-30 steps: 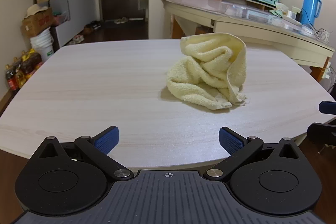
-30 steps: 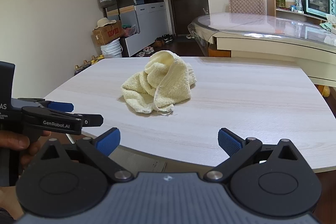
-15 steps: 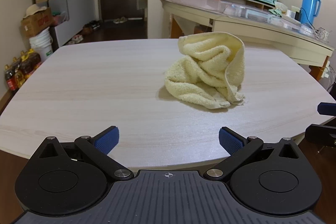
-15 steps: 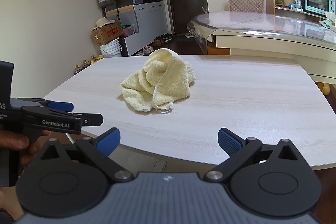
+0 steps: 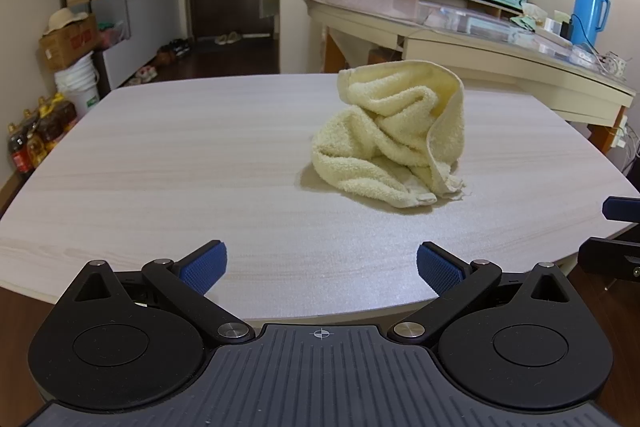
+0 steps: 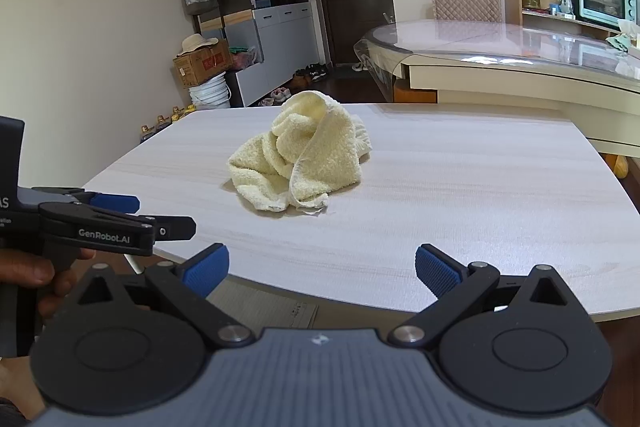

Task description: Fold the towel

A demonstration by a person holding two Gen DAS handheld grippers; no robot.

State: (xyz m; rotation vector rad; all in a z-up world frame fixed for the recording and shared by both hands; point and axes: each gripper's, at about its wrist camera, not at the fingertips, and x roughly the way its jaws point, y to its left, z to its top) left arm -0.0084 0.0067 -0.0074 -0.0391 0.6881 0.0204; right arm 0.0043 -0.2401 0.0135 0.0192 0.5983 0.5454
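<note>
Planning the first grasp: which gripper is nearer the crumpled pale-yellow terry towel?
Left gripper, marginally: the pale-yellow towel lies ahead-right of it, ahead-left of the right gripper.

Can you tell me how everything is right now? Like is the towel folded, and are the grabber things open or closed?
towel: crumpled in a heap on the table, not folded
left gripper: jaws open, holding nothing, short of the towel
right gripper: jaws open, holding nothing, short of the towel
table: bare apart from the towel
</note>
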